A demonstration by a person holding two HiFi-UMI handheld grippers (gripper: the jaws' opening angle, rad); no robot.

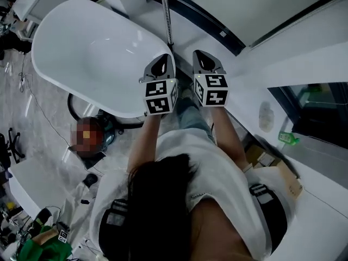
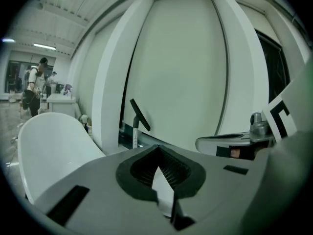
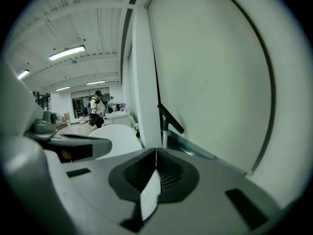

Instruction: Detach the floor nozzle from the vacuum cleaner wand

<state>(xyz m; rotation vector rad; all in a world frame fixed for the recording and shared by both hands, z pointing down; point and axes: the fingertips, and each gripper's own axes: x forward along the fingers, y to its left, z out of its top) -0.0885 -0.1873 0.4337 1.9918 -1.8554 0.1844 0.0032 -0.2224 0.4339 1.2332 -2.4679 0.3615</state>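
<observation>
The vacuum wand (image 1: 167, 22) is a thin metal tube that stands against the white wall just beyond my grippers. In the left gripper view the tube (image 2: 135, 135) carries a black floor nozzle (image 2: 140, 114) tilted at its top. The right gripper view shows the same nozzle (image 3: 170, 118) on the tube (image 3: 165, 136). My left gripper (image 1: 163, 58) and right gripper (image 1: 202, 56) are held side by side, short of the wand and pointing at it. Both are shut with nothing between the jaws, as the left gripper view (image 2: 157, 148) and the right gripper view (image 3: 156, 151) show.
A white oval table (image 1: 81, 53) lies to the left of the grippers. A dark rail (image 1: 217, 31) runs along the foot of the wall. A cardboard box (image 1: 283, 178) and a green bottle (image 1: 288, 138) sit to the right. A person (image 2: 35, 87) stands far back.
</observation>
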